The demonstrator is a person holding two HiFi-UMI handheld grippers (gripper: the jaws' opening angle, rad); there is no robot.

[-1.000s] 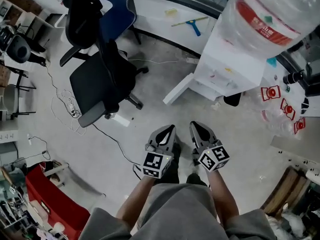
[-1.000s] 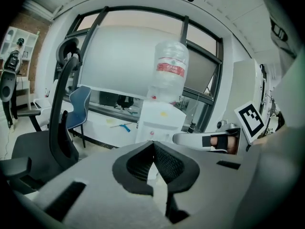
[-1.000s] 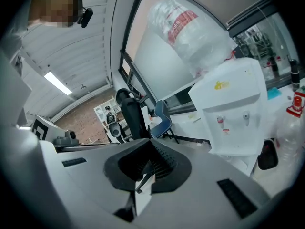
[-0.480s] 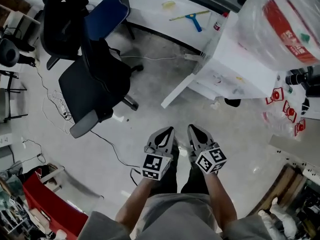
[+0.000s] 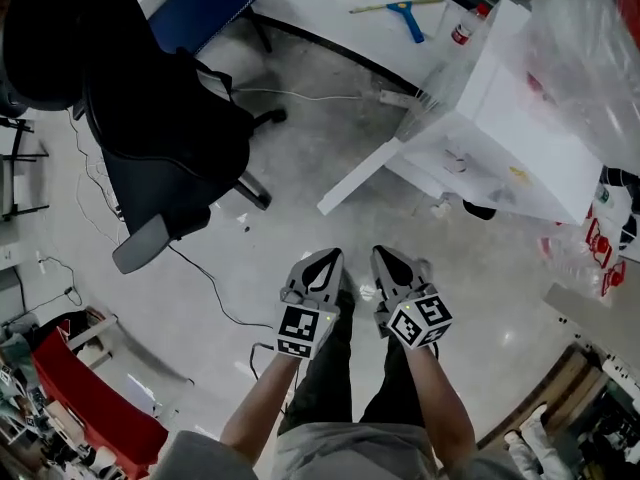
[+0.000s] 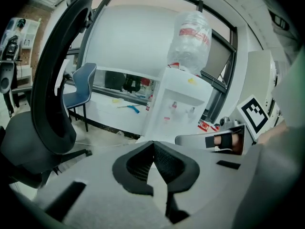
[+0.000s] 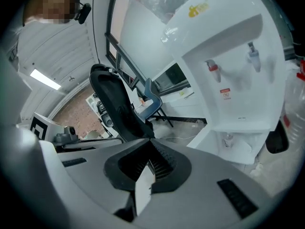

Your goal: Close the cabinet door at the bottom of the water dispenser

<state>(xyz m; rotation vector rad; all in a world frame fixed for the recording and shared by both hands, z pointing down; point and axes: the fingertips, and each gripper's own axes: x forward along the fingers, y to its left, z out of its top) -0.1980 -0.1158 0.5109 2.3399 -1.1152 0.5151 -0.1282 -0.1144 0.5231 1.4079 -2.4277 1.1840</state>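
one water bottle [image 6: 190, 38] tops the water dispenser [image 6: 178, 106], cabinet door [image 5: 357, 176] open.

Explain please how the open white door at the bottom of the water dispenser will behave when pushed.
The door looks like a flat, rigid panel, so it probably swings on its hinge, not bends. It seems thin, so likely light. The water dispenser carries a big bottle on top; a hard shove might rock it.

black office chair [image 5: 170, 163], blue chair [image 5: 205, 8]
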